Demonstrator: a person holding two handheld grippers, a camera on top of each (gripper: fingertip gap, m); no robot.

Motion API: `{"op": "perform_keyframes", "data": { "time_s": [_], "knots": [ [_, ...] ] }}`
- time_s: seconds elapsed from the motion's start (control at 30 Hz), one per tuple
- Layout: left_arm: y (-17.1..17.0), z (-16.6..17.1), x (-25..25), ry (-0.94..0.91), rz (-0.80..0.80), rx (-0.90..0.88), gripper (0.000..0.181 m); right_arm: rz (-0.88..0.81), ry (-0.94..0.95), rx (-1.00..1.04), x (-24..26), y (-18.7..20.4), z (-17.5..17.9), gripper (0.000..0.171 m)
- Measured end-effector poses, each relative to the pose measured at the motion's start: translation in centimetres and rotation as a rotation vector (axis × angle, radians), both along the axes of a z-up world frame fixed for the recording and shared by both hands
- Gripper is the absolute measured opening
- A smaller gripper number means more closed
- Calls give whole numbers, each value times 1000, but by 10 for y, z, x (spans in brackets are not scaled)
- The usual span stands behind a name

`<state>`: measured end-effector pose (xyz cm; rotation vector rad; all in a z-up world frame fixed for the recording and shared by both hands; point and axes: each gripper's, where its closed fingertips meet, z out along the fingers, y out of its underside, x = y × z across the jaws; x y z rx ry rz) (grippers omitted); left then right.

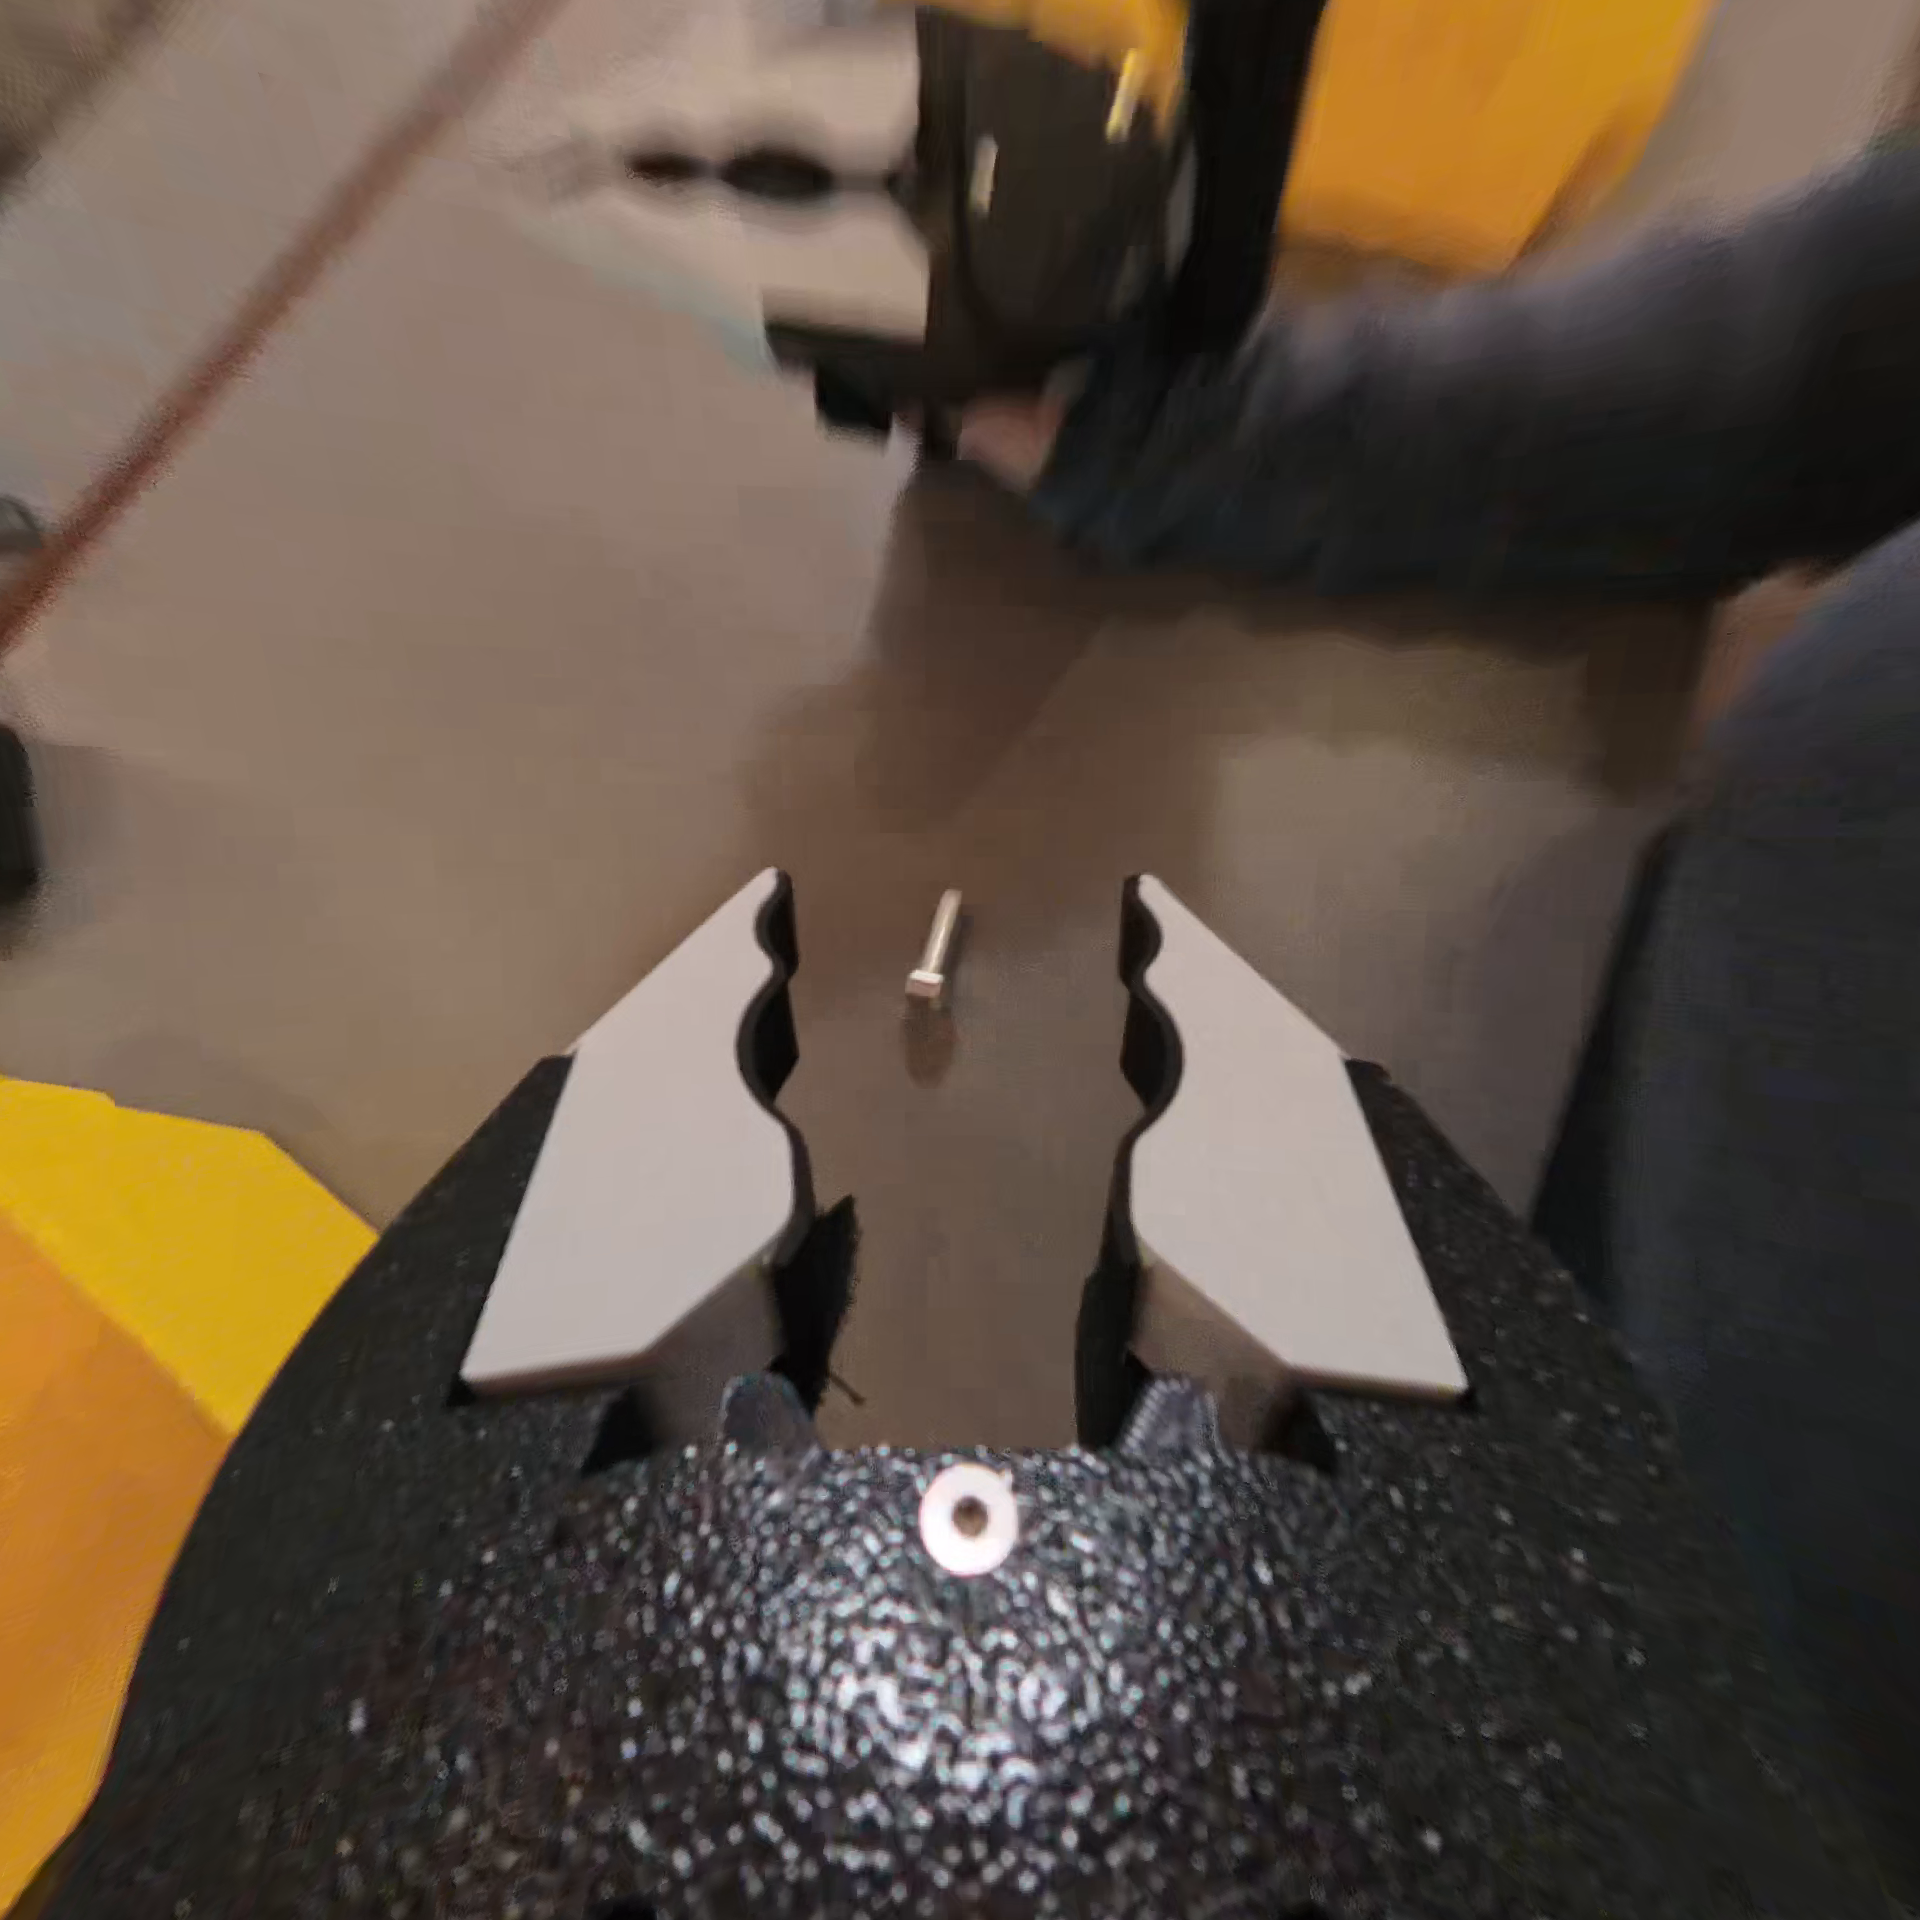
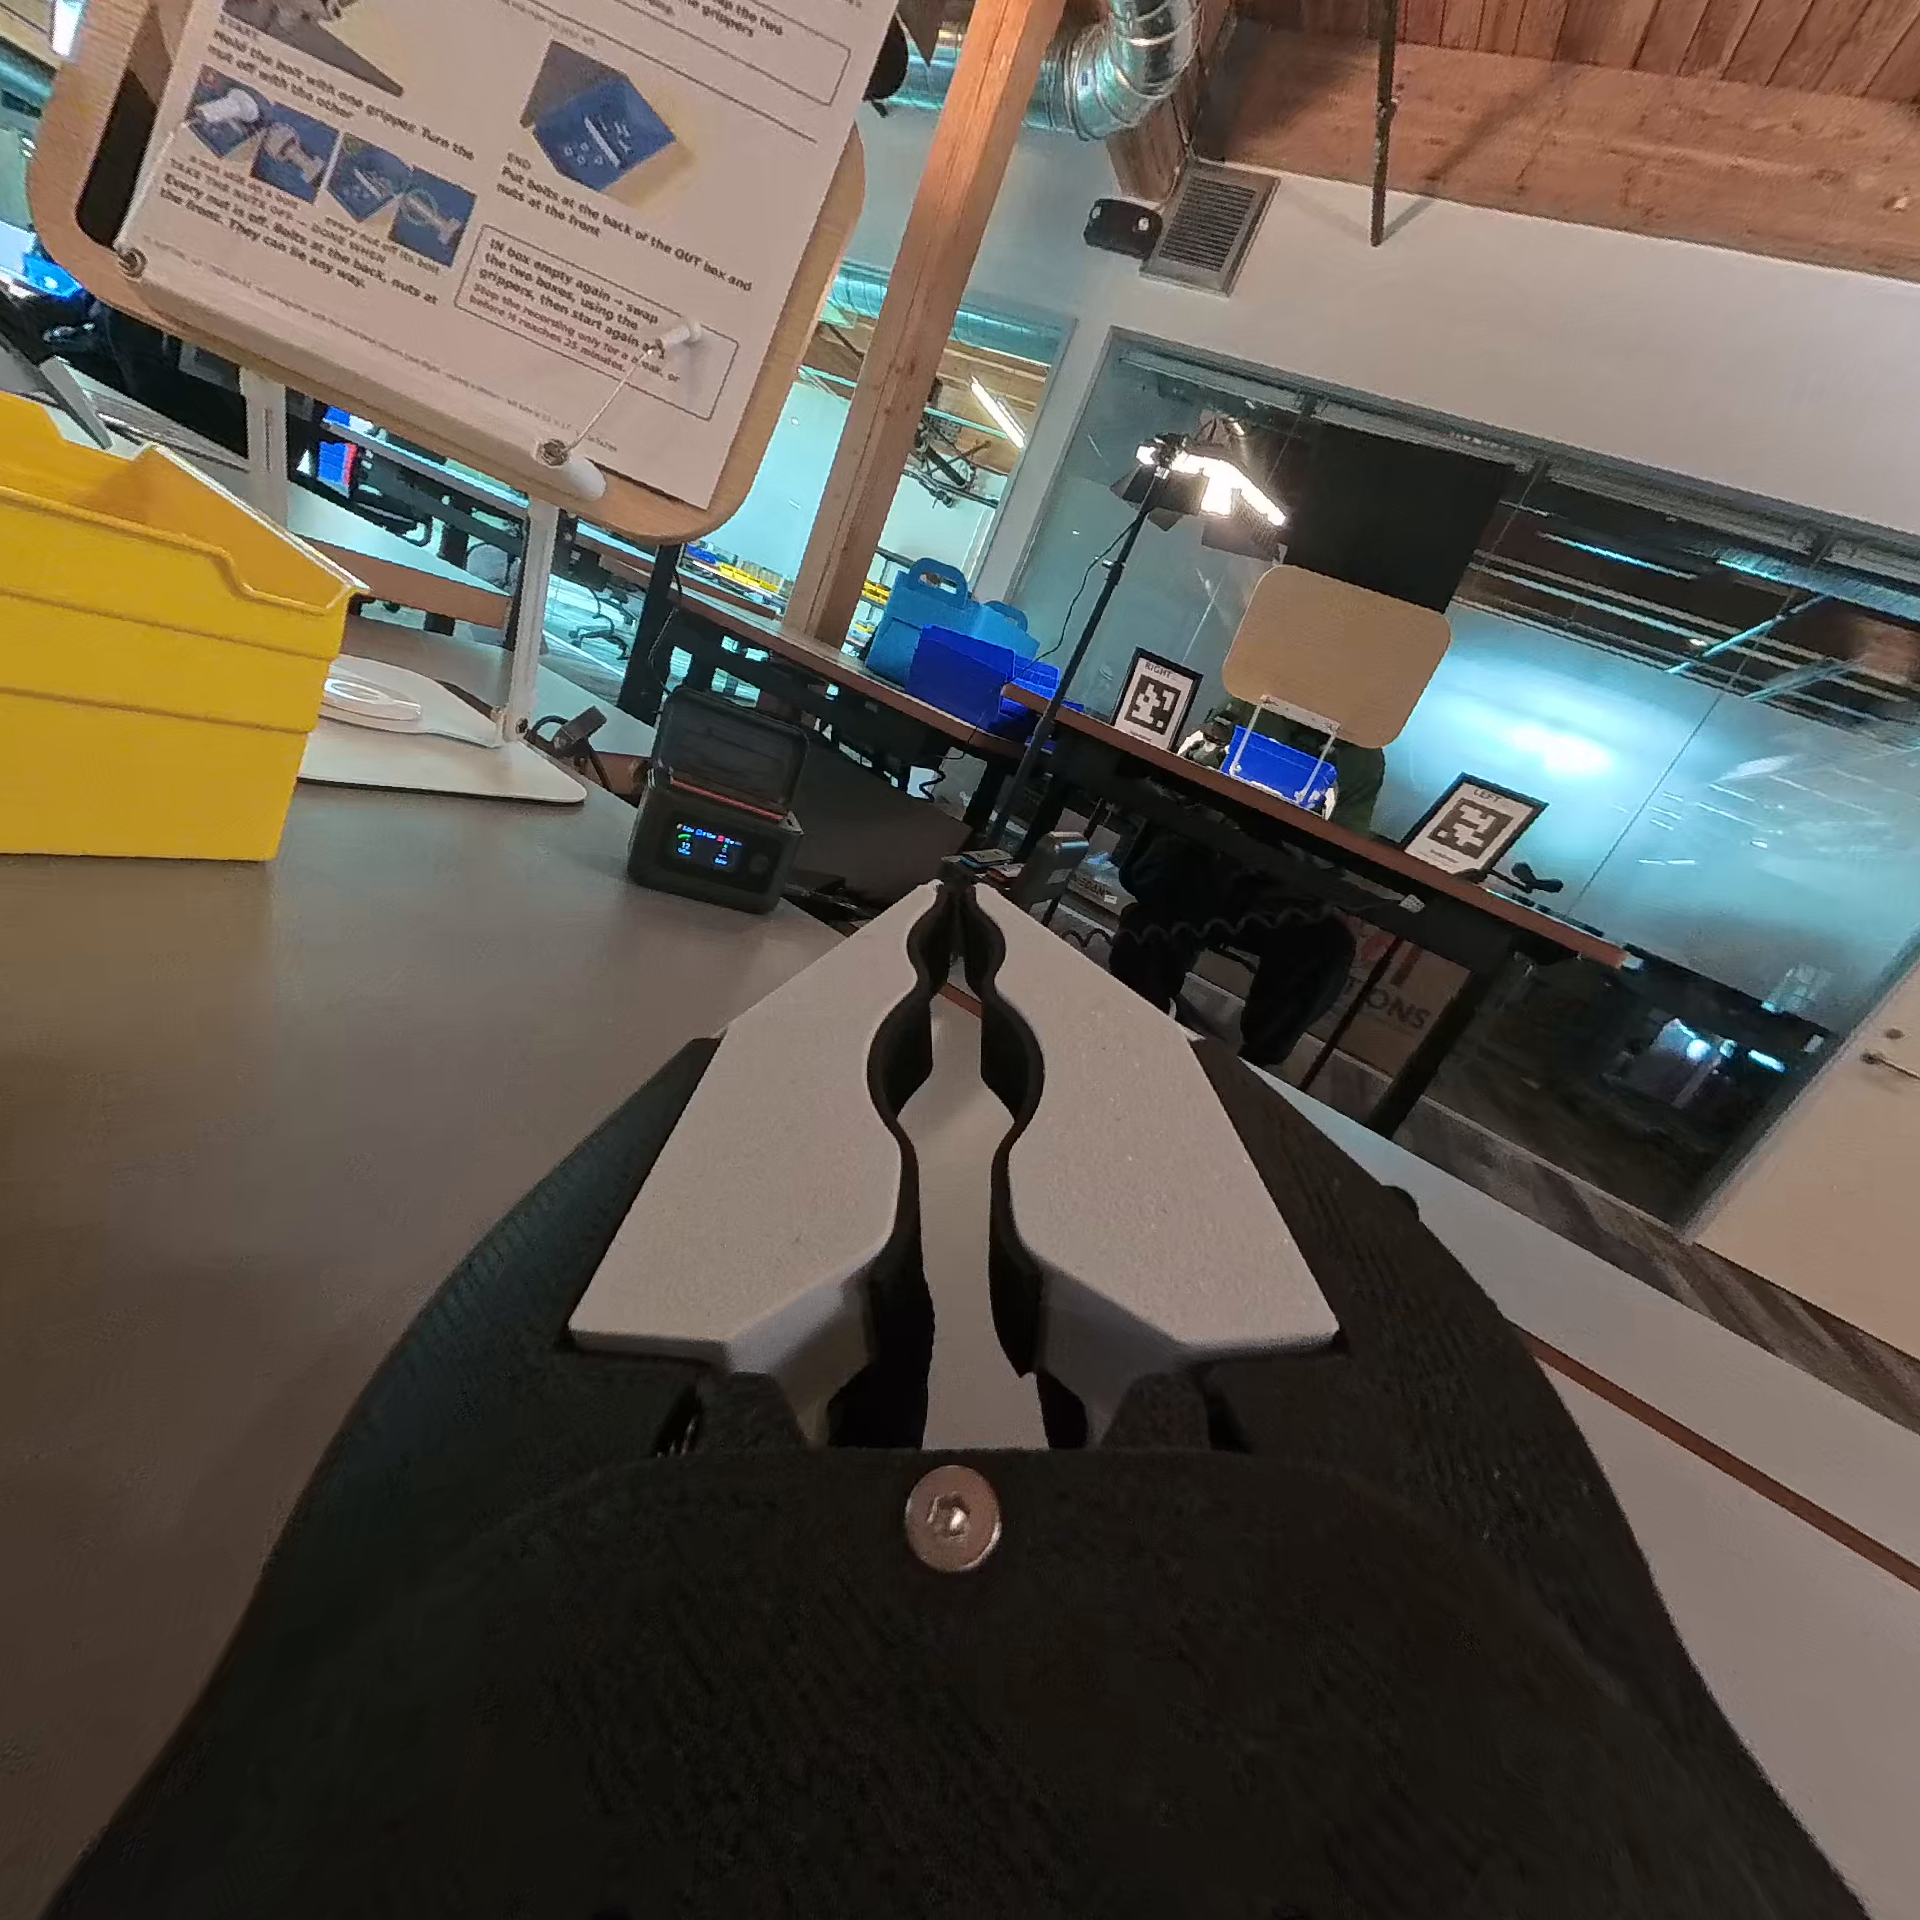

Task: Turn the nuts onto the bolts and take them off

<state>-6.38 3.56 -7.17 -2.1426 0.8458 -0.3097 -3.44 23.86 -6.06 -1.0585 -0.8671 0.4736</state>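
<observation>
In your left wrist view, your left gripper [image 1: 958, 935] has its jaws spread wide with nothing between the pads. A single silver bolt [image 1: 935, 948] lies flat on the brown table [image 1: 468, 727], framed between the fingertips, head toward you, touching neither finger. A yellow bin [image 1: 125, 1299] shows at the near left; you cannot see inside it. Far right, a dark sleeve [image 1: 1558, 436] and a blurred black tool are too smeared to make out.

In your right wrist view, your right gripper [image 2: 954, 899] has its tips pressed together, and whether they pinch anything you cannot tell. Stacked yellow bins [image 2: 156, 707] sit far left, contents hidden. An instruction board [image 2: 468, 208] stands behind them, and a small black case [image 2: 717, 810] sits beyond.
</observation>
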Motion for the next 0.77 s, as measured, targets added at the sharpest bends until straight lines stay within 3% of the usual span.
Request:
{"op": "perform_keyframes", "data": {
  "time_s": [0.03, 0.1, 0.17, 0.27, 0.33, 0.5, 0.77],
  "knots": [
    [-12, 26, -5, -118, -20, 67, 52, 1, 0, -2, 0, 0, 0, 0],
    [-31, 67, -42, -291, 46, 218, 42, 7, -4, -2, -2, 0, -1, 0],
    [-40, 71, -112, -331, 292, 258, 39, 6, -6, 0, -3, 1, -1, 0],
    [-68, 18, -202, -123, 618, 112, 45, 1, -18, 9, -5, 1, -2, 0],
    [-86, -15, -231, 15, 715, -11, 49, -6, -28, 16, -6, 2, -2, 0],
    [-102, -57, -237, 42, 737, -233, 28, -17, -41, 27, -7, 2, -4, 0],
    [-123, -92, -238, 160, 694, -615, 29, -28, -51, 33, -6, 3, -4, 0]
  ]
}}
